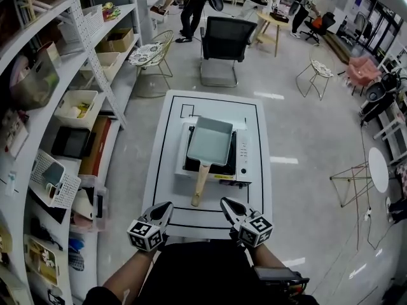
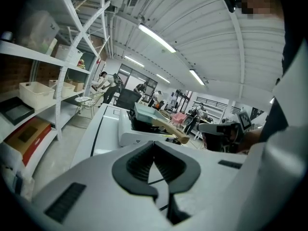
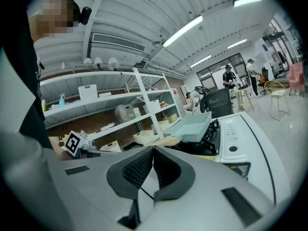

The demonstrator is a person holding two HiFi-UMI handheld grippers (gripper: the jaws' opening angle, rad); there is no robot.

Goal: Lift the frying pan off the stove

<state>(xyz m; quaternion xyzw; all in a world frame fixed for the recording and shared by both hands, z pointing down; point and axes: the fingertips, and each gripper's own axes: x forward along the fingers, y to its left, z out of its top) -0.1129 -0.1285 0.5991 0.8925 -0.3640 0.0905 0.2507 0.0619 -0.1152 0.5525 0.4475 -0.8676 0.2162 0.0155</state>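
A rectangular pale-teal frying pan [image 1: 210,142] with a wooden handle [image 1: 201,183] sits on a white portable stove [image 1: 242,157] in the middle of a white table [image 1: 166,170]. The handle points toward me. My left gripper [image 1: 165,207] hovers over the table's near edge, left of the handle's end, jaws shut with nothing between them. My right gripper [image 1: 226,203] hovers to the handle's right, also shut and empty. The left gripper view shows the pan [image 2: 146,113] ahead beyond its closed jaws [image 2: 154,147]. From the right gripper [image 3: 153,151], the pan [image 3: 193,126] lies ahead on the stove [image 3: 232,139].
White shelving [image 1: 76,62] with bins and boxes runs along the left of the table. A black office chair [image 1: 224,40] stands beyond the table's far end, with wire chairs [image 1: 152,53] and people further back. A small round white table [image 1: 378,169] is at the right.
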